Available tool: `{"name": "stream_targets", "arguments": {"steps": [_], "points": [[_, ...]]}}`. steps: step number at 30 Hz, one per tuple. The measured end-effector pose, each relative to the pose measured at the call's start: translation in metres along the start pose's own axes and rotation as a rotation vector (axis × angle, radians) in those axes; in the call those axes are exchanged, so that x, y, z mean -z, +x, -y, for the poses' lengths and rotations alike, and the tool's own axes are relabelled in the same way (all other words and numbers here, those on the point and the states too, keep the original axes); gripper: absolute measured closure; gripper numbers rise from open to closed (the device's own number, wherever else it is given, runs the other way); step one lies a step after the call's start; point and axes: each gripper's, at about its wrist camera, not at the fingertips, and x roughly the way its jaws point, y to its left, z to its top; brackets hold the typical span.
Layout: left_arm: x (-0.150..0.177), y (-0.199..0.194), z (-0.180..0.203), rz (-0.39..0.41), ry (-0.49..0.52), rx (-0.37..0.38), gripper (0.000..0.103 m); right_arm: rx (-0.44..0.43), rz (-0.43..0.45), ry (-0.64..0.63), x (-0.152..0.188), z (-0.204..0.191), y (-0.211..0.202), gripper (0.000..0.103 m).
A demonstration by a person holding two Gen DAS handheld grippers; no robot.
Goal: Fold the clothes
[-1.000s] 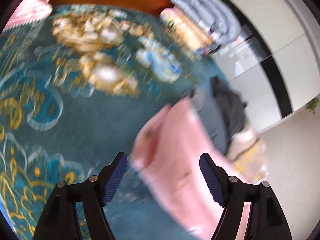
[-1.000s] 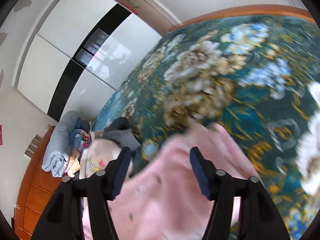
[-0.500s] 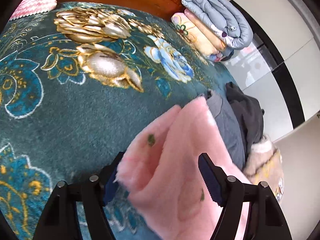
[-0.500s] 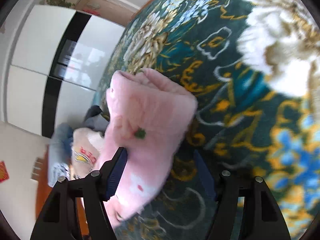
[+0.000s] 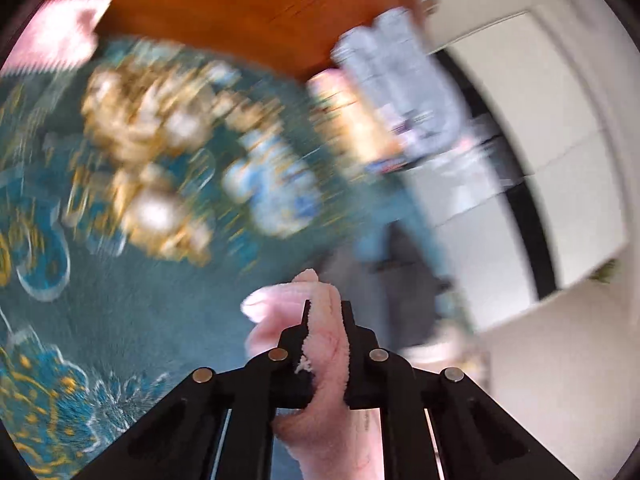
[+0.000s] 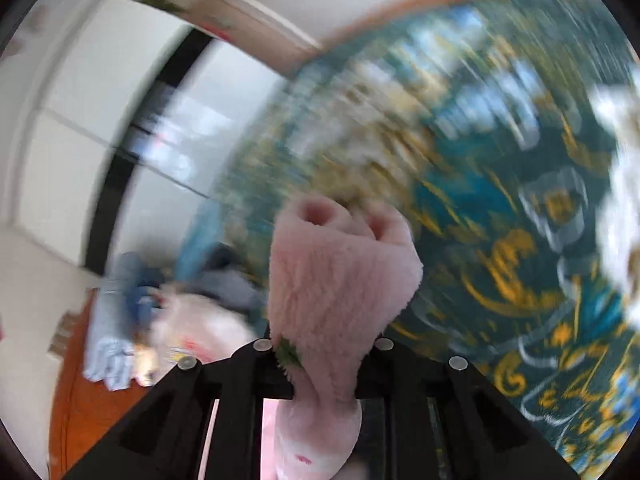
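Both my views are smeared by motion blur, so the bedspread pattern and the things at the far edge read only as streaks. What stays sharp is close in: my left gripper (image 5: 325, 322) is clenched on a fold of the pink fleece garment (image 5: 326, 344), whose plush edge pokes out past the fingertips while the rest drops below the frame, cut off. My right gripper (image 6: 326, 356) is also clamped on the pink fleece garment (image 6: 340, 280); a bunched roll of it stands up ahead of the jaws and hides the fingertips themselves, and a small green mark shows at the left finger.

Ahead and left of the left gripper lies open teal floral bedspread (image 5: 120, 280). Ahead to its right I make out a dark garment (image 5: 404, 280) and farther off a stack of folded bedding (image 5: 400, 92) against the wooden headboard (image 5: 240, 8), all blurred. Right of that the bed ends at a white wardrobe (image 5: 560, 140).

From the right gripper, bedspread (image 6: 500, 220) fills the space ahead and right; to its left sits a heap of clothes (image 6: 192, 312), too blurred to sort.
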Motion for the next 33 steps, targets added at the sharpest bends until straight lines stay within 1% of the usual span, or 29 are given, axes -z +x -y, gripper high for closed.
{"name": "stream_targets", "arguments": {"steps": [2,4,5,8,16,18,20,22,23,24,27,29,31,32,33], "points": [[-0.009,-0.033,0.006,0.037,0.038,0.048,0.093,-0.071,0.046,-0.047,-0.01,-0.015,-0.032,0.085],[-0.006,-0.053,-0.002,0.053,0.086,0.025,0.093,-0.101,0.082,-0.09,-0.011,-0.021,-0.059,0.085],[0.002,-0.052,-0.017,0.03,0.084,-0.006,0.092,-0.103,0.082,-0.095,-0.008,-0.013,-0.065,0.085],[0.024,-0.05,-0.06,-0.033,0.07,-0.093,0.092,-0.083,0.022,-0.057,0.012,0.03,-0.062,0.084],[0.055,-0.026,-0.123,-0.106,-0.094,-0.167,0.092,0.032,-0.089,0.045,0.041,0.093,-0.032,0.083],[0.063,-0.02,-0.139,-0.124,-0.135,-0.185,0.092,0.063,-0.112,0.052,0.046,0.102,-0.027,0.08],[0.066,-0.016,-0.145,-0.129,-0.145,-0.191,0.092,0.095,-0.118,-0.02,0.045,0.087,-0.029,0.078],[0.067,-0.015,-0.145,-0.129,-0.141,-0.19,0.092,0.113,-0.124,-0.061,0.047,0.081,-0.032,0.066],[0.067,-0.014,-0.146,-0.129,-0.142,-0.188,0.092,0.121,-0.126,-0.074,0.047,0.079,-0.034,0.055],[0.066,-0.015,-0.149,-0.129,-0.149,-0.182,0.092,0.131,-0.129,-0.084,0.047,0.078,-0.036,0.051],[0.066,-0.017,-0.152,-0.13,-0.148,-0.173,0.09,0.179,-0.088,-0.102,0.043,0.078,-0.057,0.048],[0.069,-0.021,-0.151,-0.132,-0.136,-0.175,0.088,0.225,-0.03,-0.109,0.038,0.077,-0.077,0.046],[0.07,-0.02,-0.151,-0.128,-0.135,-0.174,0.087,0.294,0.051,-0.139,0.035,0.064,-0.101,0.045],[0.071,-0.02,-0.152,-0.124,-0.136,-0.17,0.087,0.308,0.07,-0.167,0.037,0.054,-0.106,0.045],[0.072,-0.021,-0.152,-0.118,-0.139,-0.164,0.087,0.288,0.051,-0.219,0.047,0.035,-0.1,0.045]]}}
